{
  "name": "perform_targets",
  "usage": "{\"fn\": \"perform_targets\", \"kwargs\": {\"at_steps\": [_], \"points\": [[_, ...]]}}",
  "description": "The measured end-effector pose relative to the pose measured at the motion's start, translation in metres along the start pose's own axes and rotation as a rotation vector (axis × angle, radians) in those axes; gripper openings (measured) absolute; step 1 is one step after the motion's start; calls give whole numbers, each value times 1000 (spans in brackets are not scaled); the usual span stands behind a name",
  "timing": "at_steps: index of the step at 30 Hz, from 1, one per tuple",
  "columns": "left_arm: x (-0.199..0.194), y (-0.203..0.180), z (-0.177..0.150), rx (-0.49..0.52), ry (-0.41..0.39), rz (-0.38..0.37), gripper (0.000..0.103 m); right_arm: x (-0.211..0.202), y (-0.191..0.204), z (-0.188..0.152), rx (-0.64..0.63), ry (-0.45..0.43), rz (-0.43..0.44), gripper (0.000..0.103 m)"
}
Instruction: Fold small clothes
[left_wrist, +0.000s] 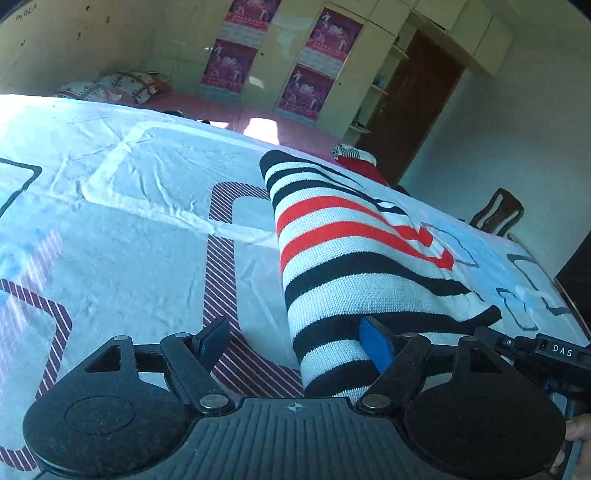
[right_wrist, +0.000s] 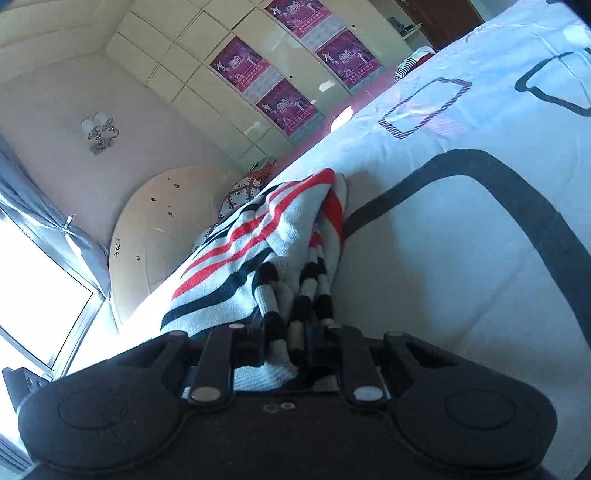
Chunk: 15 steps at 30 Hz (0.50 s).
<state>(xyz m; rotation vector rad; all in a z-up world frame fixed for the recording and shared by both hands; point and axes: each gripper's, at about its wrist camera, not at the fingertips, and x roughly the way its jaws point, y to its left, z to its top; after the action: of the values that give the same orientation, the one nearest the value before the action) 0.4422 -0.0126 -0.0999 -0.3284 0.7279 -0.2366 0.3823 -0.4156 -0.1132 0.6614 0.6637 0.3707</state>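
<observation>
While the right gripper (right_wrist: 286, 341) sits clamped on bunched knit, the left gripper (left_wrist: 295, 343) stands apart, straddling the near end of the striped sweater (left_wrist: 354, 258), whose long axis runs away across the bedsheet (left_wrist: 129, 240).

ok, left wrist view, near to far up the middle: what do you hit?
Left hand-held gripper, jaws open → striped knit garment lying on the patterned bedsheet → red and striped clothes pile at the far bed edge → pink posters on the cabinet doors.
</observation>
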Motion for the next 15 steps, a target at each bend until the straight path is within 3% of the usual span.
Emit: {"fn": "perform_targets", "kwargs": {"at_steps": [3, 7, 8, 9, 10, 11, 13, 15], "points": [[-4, 7, 1, -43, -11, -19, 77, -2, 4, 3, 10, 9, -10, 20], [-14, 19, 0, -67, -41, -29, 77, -20, 11, 12, 38, -9, -33, 39], [-10, 23, 0, -68, -20, -20, 77, -17, 13, 12, 36, 21, -32, 38], [-7, 26, -2, -71, -8, -24, 77, -14, 13, 11, 35, 60, -52, 31], [-5, 29, -3, -79, -1, -34, 77, -5, 14, 7, -12, 95, -101, 15], [-4, 32, -4, -82, 3, -31, 77, -4, 13, 3, -56, 102, -115, 14], [-4, 33, -2, -71, 1, -14, 77, -7, 1, 0, -15, 102, -82, 10], [-10, 41, 3, -115, -19, -5, 77, -10, 4, 8, -11, 120, -73, 14]]}}
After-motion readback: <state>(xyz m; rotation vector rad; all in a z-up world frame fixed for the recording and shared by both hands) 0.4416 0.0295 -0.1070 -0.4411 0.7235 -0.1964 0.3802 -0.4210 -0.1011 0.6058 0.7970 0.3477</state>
